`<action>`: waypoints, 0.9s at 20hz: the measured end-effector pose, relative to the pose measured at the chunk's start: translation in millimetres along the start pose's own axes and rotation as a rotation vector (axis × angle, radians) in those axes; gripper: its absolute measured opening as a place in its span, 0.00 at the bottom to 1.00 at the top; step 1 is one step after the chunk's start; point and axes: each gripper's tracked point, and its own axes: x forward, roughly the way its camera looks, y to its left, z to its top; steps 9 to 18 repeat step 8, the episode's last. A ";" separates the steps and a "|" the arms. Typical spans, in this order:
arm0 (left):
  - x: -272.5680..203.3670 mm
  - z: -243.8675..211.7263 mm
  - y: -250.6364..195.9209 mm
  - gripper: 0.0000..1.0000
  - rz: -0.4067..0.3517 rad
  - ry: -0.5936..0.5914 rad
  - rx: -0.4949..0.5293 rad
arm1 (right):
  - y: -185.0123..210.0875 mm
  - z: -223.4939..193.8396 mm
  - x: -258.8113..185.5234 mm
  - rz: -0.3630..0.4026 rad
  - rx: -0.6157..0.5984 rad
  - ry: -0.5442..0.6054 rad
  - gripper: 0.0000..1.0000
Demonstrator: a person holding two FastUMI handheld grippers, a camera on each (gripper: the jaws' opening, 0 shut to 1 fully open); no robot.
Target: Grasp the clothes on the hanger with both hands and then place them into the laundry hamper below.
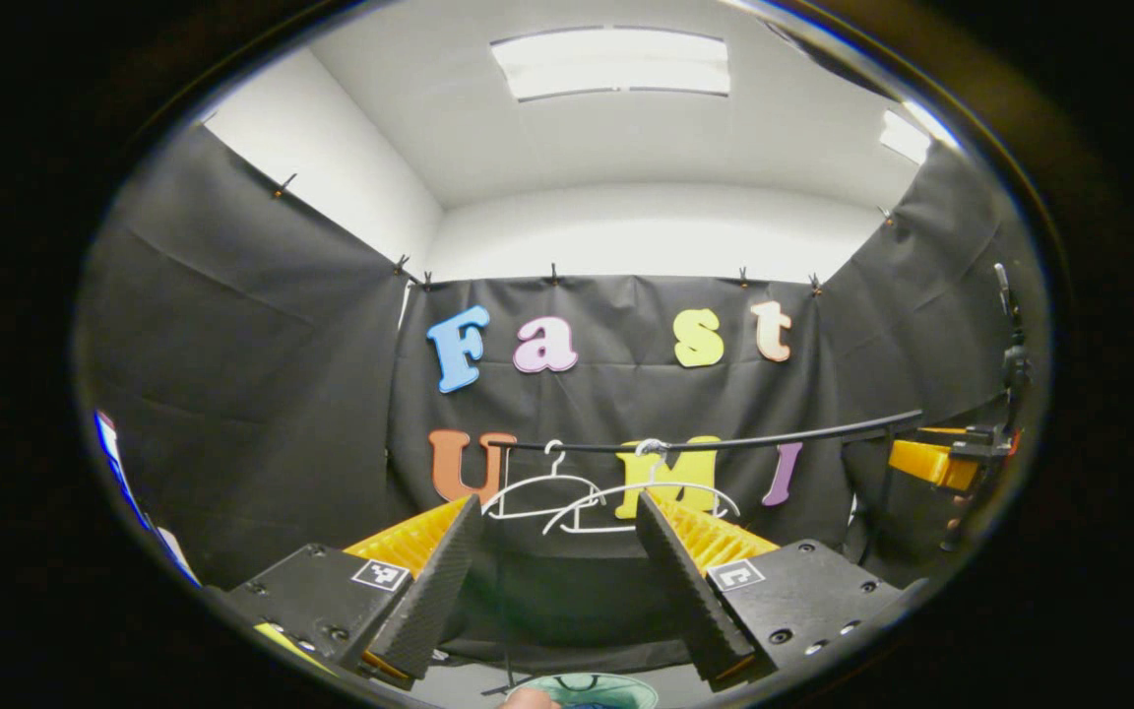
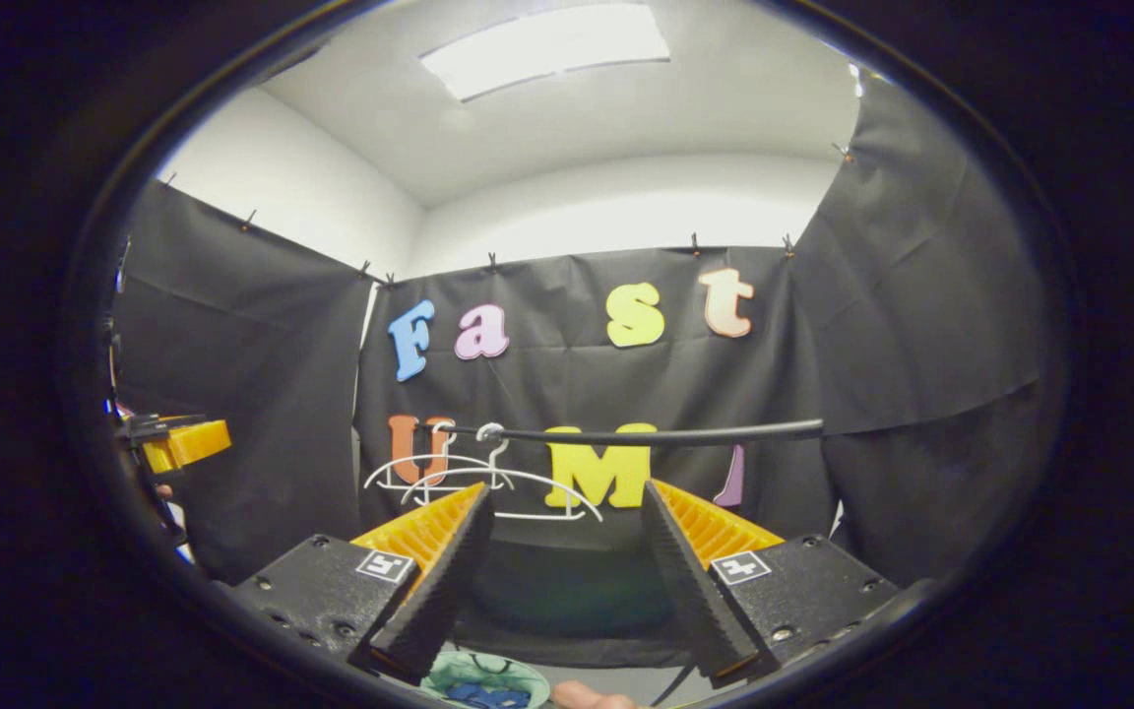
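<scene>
Two bare white hangers (image 1: 567, 497) hang from a black rail (image 1: 724, 440) in front of the back cloth wall; no garment is on them. My left gripper (image 1: 557, 500) stands open just below and in front of them, with nothing between its fingers. In the right gripper view the same hangers (image 2: 449, 478) hang at the left end of the rail (image 2: 656, 433), and my right gripper (image 2: 565, 487) is open and holds nothing. A pale green hamper (image 2: 483, 677) peeks in at the bottom edge with something blue in it (image 2: 488, 695). The hamper's rim (image 1: 582, 686) also lies low in the left gripper view.
The right gripper (image 1: 931, 461) shows at the far right of the left gripper view, near the rail's end. The left gripper (image 2: 183, 443) shows at the left edge of the right gripper view. A fingertip of a hand (image 2: 597, 699) pokes in beside the hamper. Black cloth walls close three sides.
</scene>
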 end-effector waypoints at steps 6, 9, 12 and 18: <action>-10.8 14.8 -19.7 1.00 -0.047 -0.029 -0.024 | -8.1 14.3 -22.0 -0.007 -0.002 -0.035 0.99; -10.8 13.8 -24.7 1.00 -0.074 -0.013 -0.027 | -6.5 13.9 -26.0 0.001 0.008 -0.028 0.95; -10.8 13.8 -24.7 1.00 -0.074 -0.013 -0.027 | -6.5 13.9 -26.0 0.001 0.008 -0.028 0.95; -10.8 13.8 -24.7 1.00 -0.074 -0.013 -0.027 | -6.5 13.9 -26.0 0.001 0.008 -0.028 0.95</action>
